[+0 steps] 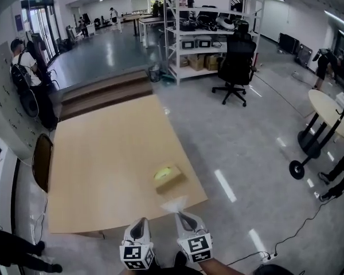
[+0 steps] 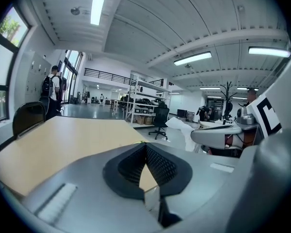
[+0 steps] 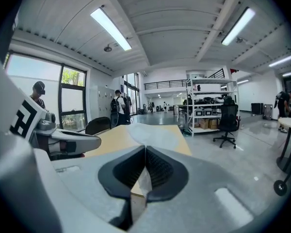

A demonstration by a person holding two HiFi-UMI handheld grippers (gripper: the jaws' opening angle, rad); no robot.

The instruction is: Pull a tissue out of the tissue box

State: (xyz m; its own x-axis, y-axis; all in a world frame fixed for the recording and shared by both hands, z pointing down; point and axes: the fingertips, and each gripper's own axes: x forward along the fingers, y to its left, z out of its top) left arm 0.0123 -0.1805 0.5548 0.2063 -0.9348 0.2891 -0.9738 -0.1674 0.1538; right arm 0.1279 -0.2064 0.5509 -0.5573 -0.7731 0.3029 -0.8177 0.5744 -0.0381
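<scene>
So, right gripper [image 1: 182, 215] bottom center: jaws pinched on tissue [image 1: 173, 203] | left gripper [image 1: 140, 222] just beside it: jaws together, nothing in them | tissue box [image 1: 169, 178] mid-frame, near table [image 1: 103, 165] edge

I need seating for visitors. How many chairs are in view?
2: a black office chair beside the shelving, and a dark chair at the left edge of the table. Others may be hidden farther back.
</scene>
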